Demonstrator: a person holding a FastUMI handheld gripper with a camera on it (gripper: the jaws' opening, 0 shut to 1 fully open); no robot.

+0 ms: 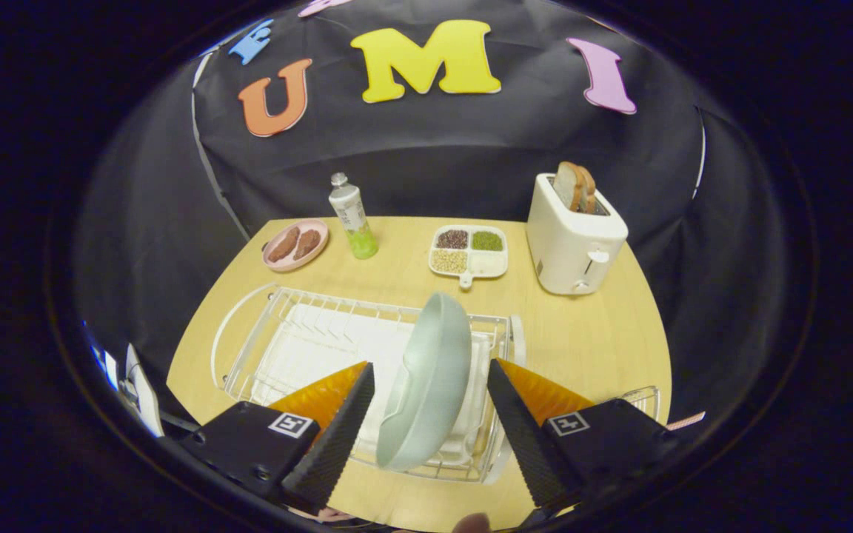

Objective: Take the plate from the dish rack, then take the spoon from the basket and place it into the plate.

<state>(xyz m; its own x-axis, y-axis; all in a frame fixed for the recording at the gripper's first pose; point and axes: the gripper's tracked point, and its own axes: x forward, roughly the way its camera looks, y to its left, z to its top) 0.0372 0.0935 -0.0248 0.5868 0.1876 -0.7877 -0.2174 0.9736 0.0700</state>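
Hand-held gripper (426, 400) fingers straddle plate (426, 385) apart; toaster (573, 237) beyond.

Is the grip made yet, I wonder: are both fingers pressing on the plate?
No: the open gripper straddles the plate, with gaps on both sides.

We hold the gripper (430, 385) low and near, pointing toward the far side, with its jaws spread wide. The left finger (338, 437) and the right finger (523, 437) angle outward from each other, each dark ribbed pad facing inward, neither pressing on anything. A fingertip (471, 523) of ours shows just beneath them.
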